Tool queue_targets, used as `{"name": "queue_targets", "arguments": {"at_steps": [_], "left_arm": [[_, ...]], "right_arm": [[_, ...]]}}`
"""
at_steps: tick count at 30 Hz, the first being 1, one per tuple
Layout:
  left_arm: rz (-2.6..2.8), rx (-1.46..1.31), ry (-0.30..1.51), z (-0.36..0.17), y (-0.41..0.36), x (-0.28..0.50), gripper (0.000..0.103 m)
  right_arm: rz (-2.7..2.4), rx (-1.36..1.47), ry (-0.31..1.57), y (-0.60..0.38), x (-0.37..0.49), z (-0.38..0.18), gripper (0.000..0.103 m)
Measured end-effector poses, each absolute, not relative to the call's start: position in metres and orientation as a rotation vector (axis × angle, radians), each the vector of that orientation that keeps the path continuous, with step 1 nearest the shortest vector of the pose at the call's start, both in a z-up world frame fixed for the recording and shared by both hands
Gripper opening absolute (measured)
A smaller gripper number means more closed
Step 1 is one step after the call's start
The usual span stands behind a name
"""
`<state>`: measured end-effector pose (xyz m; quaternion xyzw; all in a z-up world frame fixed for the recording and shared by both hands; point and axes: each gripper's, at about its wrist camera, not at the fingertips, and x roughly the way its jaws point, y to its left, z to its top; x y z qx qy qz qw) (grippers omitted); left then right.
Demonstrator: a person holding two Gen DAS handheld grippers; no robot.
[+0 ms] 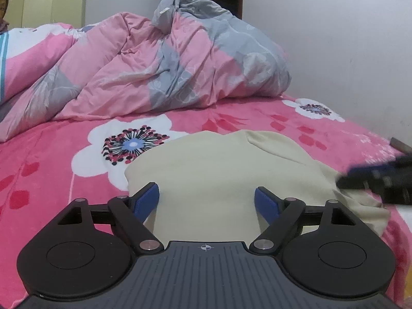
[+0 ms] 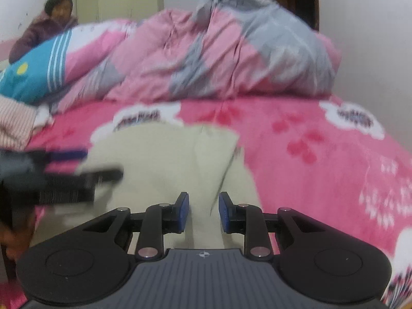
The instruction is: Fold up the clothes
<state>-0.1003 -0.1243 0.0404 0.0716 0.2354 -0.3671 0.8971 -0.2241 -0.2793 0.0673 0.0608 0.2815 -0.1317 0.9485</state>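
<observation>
A cream garment (image 1: 206,164) lies flat on the pink flowered bed sheet (image 1: 51,170). In the left wrist view my left gripper (image 1: 206,200) stands open and wide just above the garment's near edge, its blue pads clear of the cloth. My right gripper (image 2: 203,211) has its jaws narrow, with a thick fold of the cream garment (image 2: 164,154) between the blue pads, which appear to press on it. The right gripper (image 1: 347,177) also shows blurred at the garment's right edge, where the cloth bunches. The left gripper (image 2: 103,163) appears blurred at the left of the right wrist view.
A crumpled pink and grey quilt (image 1: 167,64) fills the back of the bed. A teal and pink pillow (image 2: 33,72) and striped cloth (image 2: 15,123) lie at the left. A person (image 2: 51,25) sits behind them. A white wall (image 1: 334,51) borders the bed's right.
</observation>
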Motion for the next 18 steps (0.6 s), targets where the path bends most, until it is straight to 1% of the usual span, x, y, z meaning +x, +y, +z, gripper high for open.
{"name": "queue_targets", "arguments": {"at_steps": [3,6,11,15,18], "left_arm": [[-0.766,0.148,0.485,0.039,-0.123,-0.101,0.083],[-0.771,0.143,0.487,0.040,-0.123,-0.099,0.083],[-0.782,0.117,0.514,0.047,-0.120,-0.094,0.083],[-0.767,0.073,0.550,0.053,-0.116,-0.082,0.083],[-0.741,0.056,0.564,0.057,-0.117,-0.075,0.083]], "right_arm": [[-0.245,0.092,0.651,-0.279,-0.202,0.043,0.028],[-0.244,0.108,0.615,-0.279,-0.205,0.028,0.028],[-0.222,0.122,0.663,-0.284,-0.198,0.045,0.028],[-0.195,0.134,0.603,-0.298,-0.179,0.077,0.028],[-0.171,0.128,0.581,-0.310,-0.146,0.085,0.028]]}}
